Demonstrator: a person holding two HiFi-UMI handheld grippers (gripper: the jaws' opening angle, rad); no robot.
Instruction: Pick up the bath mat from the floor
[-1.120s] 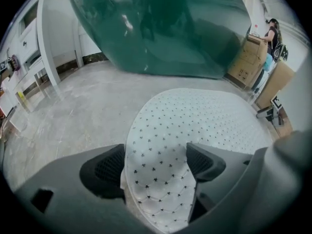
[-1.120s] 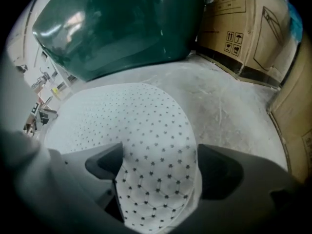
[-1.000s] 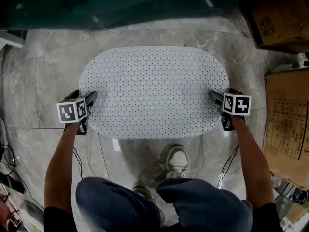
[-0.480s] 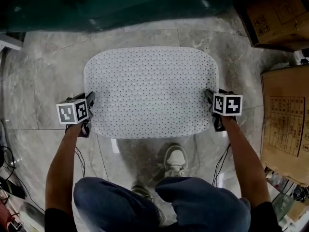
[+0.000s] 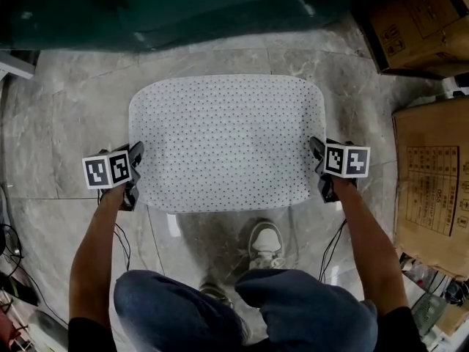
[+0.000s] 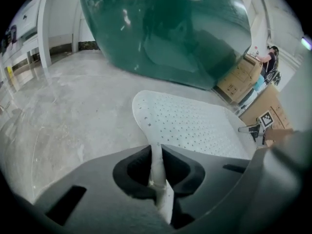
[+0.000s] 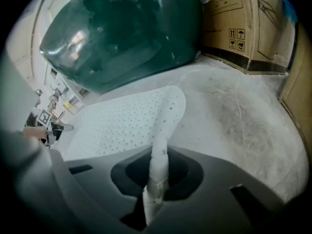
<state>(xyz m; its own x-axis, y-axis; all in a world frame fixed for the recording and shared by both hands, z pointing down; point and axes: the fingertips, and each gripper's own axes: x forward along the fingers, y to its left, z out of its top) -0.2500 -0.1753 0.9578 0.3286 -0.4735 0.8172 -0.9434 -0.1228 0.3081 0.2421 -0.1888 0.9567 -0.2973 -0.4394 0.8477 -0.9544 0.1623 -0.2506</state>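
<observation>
The white, dotted bath mat (image 5: 227,141) lies on the grey marble floor, with its left and right ends curled upward. My left gripper (image 5: 136,154) is at the mat's left edge, its jaws closing tight on that edge; in the left gripper view the mat (image 6: 195,123) rises as a thin white strip pinched in the left gripper (image 6: 157,165). My right gripper (image 5: 316,149) is at the right edge, its jaws closing too, and the mat (image 7: 117,123) stands pinched in the right gripper (image 7: 158,167).
Cardboard boxes (image 5: 432,189) stand along the right, and another box (image 5: 410,20) sits at the top right. A large dark green glass body (image 5: 183,6) lies just beyond the mat. The person's shoes (image 5: 270,242) are near the mat's front edge. Cables (image 5: 11,248) trail at the left.
Both grippers have gone from open to shut on the mat's side edges. The right gripper has moved inward to the left, and the mat's outline has narrowed as its ends curl up.
</observation>
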